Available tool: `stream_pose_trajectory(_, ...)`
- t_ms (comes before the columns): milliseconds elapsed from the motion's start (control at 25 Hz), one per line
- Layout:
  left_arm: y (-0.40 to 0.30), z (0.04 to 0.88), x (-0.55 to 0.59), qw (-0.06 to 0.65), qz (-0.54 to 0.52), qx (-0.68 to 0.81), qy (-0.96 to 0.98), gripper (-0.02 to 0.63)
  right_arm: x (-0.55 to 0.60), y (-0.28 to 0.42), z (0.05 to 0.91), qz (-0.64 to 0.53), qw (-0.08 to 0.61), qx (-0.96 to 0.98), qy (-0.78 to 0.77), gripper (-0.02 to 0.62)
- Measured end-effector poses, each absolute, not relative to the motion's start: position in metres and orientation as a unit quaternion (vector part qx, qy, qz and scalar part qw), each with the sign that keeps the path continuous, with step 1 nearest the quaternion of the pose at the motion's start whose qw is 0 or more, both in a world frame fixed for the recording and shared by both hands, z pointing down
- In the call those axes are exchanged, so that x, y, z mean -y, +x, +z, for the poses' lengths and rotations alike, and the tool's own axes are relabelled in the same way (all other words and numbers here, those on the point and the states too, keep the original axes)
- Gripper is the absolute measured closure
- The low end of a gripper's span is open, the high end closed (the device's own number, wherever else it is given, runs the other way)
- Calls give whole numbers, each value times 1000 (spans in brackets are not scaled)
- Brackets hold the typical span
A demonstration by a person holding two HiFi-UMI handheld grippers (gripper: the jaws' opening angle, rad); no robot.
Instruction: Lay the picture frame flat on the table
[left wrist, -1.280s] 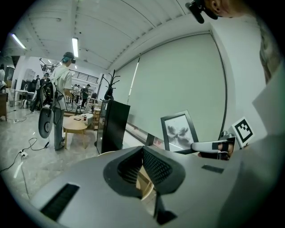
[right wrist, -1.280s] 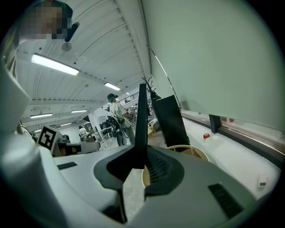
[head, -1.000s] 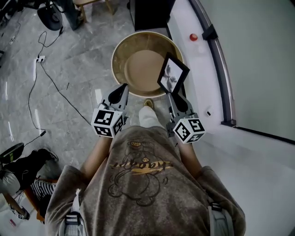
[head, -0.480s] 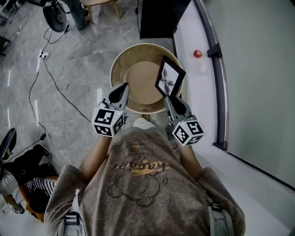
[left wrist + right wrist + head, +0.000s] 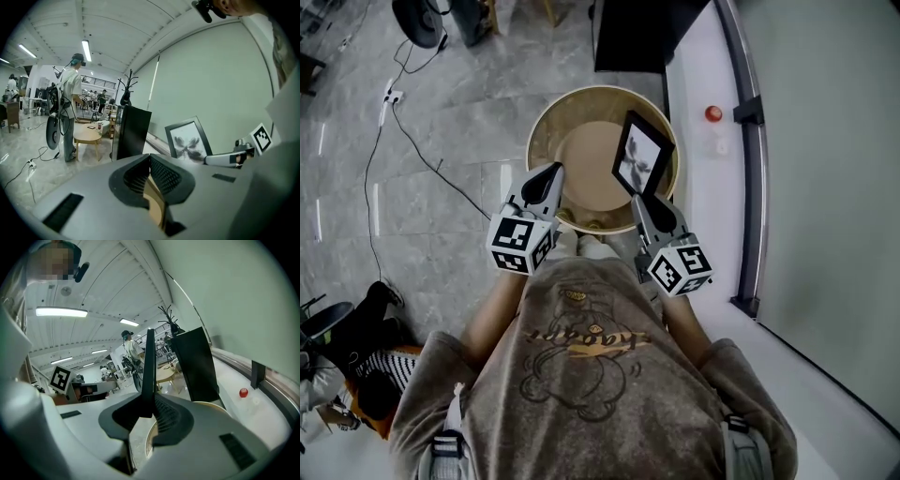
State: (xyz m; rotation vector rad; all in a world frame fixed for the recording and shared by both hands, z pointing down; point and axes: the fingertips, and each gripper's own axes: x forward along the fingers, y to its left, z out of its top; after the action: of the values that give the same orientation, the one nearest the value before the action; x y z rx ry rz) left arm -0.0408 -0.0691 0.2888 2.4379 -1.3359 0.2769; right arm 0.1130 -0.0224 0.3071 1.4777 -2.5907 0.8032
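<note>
A black picture frame (image 5: 642, 155) with a grey flower print stands upright over the right part of the round wooden table (image 5: 546, 122). My right gripper (image 5: 638, 199) is shut on the frame's lower edge. In the right gripper view the frame (image 5: 149, 366) shows edge-on, rising from between the pads of the right gripper (image 5: 149, 411). My left gripper (image 5: 553, 173) hovers at the table's near left rim, shut with nothing in it. The left gripper view shows the left gripper's (image 5: 150, 159) pads together and the picture frame (image 5: 187, 140) off to the right.
A tall black panel (image 5: 642, 33) stands just beyond the table. A small red ball (image 5: 713, 113) lies on the white ledge (image 5: 703, 187) by the wall rail. Cables (image 5: 422, 150) run over the grey floor to the left. A person (image 5: 70, 108) stands by a low wooden table (image 5: 86, 136).
The head view has swung a little, and the table sits lower in it. The right gripper still holds the frame upright, slightly closer to the table's middle. The left gripper has barely moved.
</note>
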Motion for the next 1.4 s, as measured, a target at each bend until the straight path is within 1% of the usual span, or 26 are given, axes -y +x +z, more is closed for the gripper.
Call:
stream_pose_trajectory(400, -47, 304, 97, 191, 106, 447, 867, 588, 41, 99, 320, 280, 26, 822, 495, 509)
stream_pose_trajectory(680, -49, 326, 110, 187, 131, 428, 875, 588, 58, 92, 338, 291, 33, 815, 500, 509)
stream_pose_trajectory(920, -49, 354, 126, 191, 130, 425, 875, 588, 70, 94, 370, 298, 37, 807, 508, 509)
stream_pose_trajectory(1080, -40, 388, 130, 188, 132, 428, 874, 588, 71, 101, 401, 297, 40, 806, 510, 509)
stream_pose_trajectory(1400, -35, 444, 154, 205, 138, 432, 868, 588, 97, 96, 446, 307, 43, 804, 507, 509)
